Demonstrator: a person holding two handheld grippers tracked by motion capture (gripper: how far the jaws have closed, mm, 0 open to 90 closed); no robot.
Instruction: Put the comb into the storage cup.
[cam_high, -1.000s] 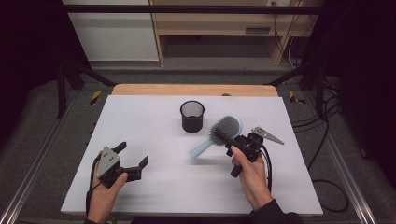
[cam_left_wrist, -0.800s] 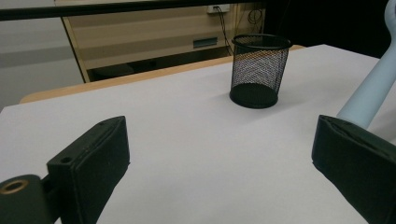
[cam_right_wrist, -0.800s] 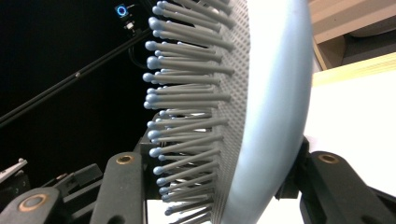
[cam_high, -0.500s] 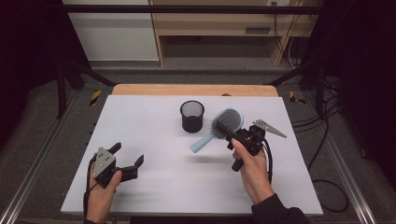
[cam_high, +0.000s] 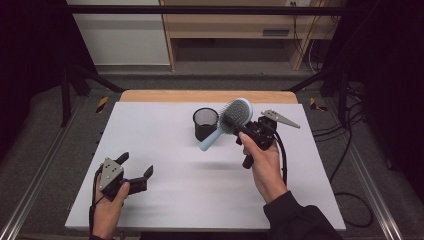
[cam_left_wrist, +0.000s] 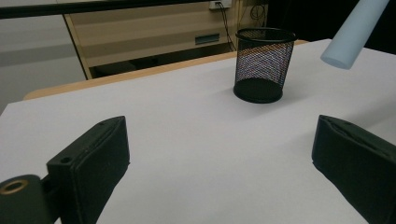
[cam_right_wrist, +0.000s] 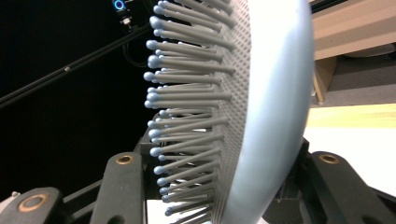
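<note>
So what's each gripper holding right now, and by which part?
The right gripper holds the light blue hairbrush by its head, jaws closed across the bristle side and the back, handle free toward the mesh cup. The left gripper is open and holds nothing.

Only the mesh cup (upright, mid-table) obstructs the table.

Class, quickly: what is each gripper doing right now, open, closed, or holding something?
Left gripper: open, nothing between its fingers, low over the table.
Right gripper: closed on the head of the hairbrush, lifted beside the mesh cup.
</note>
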